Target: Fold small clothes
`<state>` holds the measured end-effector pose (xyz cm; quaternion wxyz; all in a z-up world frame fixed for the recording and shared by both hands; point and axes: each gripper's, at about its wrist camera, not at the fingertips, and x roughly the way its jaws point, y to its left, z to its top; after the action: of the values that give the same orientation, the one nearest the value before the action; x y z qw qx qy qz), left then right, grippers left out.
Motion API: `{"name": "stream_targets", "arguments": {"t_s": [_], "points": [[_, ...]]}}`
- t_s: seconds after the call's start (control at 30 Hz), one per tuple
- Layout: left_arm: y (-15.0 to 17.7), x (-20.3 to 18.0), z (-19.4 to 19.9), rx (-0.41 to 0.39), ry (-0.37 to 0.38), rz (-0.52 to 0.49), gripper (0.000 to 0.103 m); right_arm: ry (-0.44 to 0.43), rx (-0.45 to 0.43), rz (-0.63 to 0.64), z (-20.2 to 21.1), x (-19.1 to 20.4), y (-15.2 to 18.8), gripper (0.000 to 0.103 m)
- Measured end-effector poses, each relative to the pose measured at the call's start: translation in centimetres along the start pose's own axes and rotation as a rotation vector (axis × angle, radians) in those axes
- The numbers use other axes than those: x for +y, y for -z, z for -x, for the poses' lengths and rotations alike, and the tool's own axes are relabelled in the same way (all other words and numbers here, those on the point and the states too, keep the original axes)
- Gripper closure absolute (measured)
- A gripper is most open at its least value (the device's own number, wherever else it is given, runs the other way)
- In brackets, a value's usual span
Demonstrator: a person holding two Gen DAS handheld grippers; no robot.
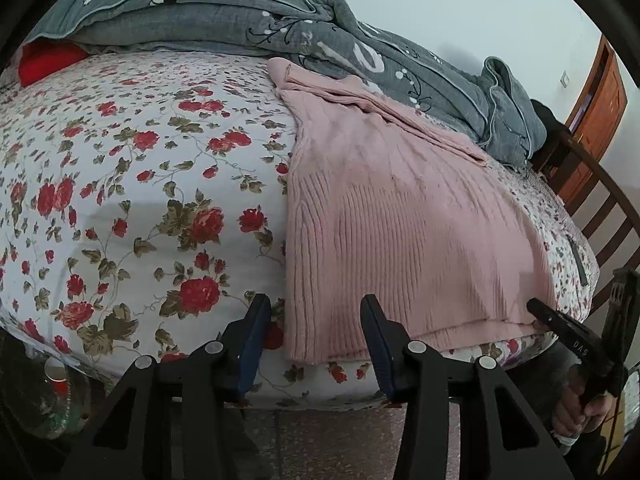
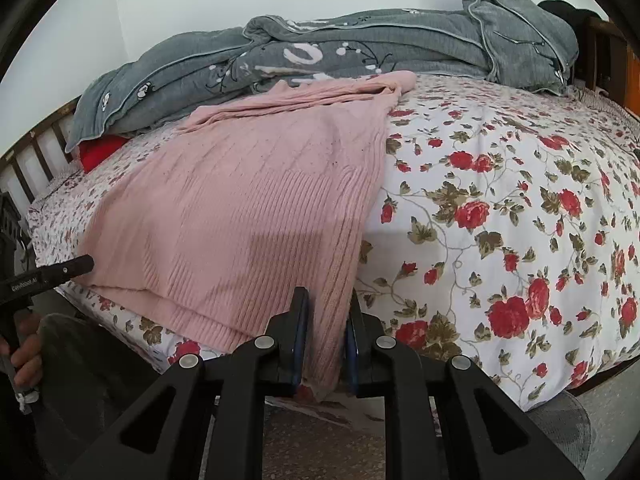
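Observation:
A pink ribbed knit sweater [image 1: 400,232] lies flat on the floral bed sheet [image 1: 120,200], its hem at the near bed edge. My left gripper [image 1: 316,312] is open, its fingers astride the hem's left corner without gripping it. In the right wrist view the sweater [image 2: 248,208] spreads to the left, and my right gripper [image 2: 326,304] has its fingers around the hem's right corner; I cannot tell whether they pinch it. Each gripper also shows in the other's view: the right one [image 1: 568,328] and the left one [image 2: 52,272].
A rumpled grey quilt [image 1: 280,28] lies along the far side of the bed by the wall. A red cushion [image 1: 44,60] sits at the head. A wooden bed rail [image 1: 600,200] stands at the right, with a wooden door [image 1: 600,96] behind. Tiled floor [image 2: 312,440] lies below.

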<state>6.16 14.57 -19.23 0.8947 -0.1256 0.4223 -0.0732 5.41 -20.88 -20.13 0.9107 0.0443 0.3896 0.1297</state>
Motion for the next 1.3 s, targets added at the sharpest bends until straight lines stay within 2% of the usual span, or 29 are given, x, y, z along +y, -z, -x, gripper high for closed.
{"name": "stream_targets", "arguments": {"t_s": [0.23, 0.57, 0.87, 1.3], "points": [[-0.2, -0.1, -0.2, 0.002, -0.003, 0.000, 0.060, -0.015, 0.004, -0.025, -0.1, -0.2, -0.1, 0.086], [-0.5, 0.1, -0.5, 0.002, -0.018, -0.007, 0.060, 0.045, -0.062, 0.019, 0.5, 0.7, 0.3, 0.087], [-0.6, 0.2, -0.5, 0.001, -0.022, -0.018, 0.060, 0.067, -0.079, 0.036, 0.6, 1.1, 0.3, 0.087], [-0.7, 0.3, -0.5, 0.003, 0.011, -0.018, 0.049, 0.019, -0.024, -0.006, -0.2, 0.1, -0.1, 0.086]]}}
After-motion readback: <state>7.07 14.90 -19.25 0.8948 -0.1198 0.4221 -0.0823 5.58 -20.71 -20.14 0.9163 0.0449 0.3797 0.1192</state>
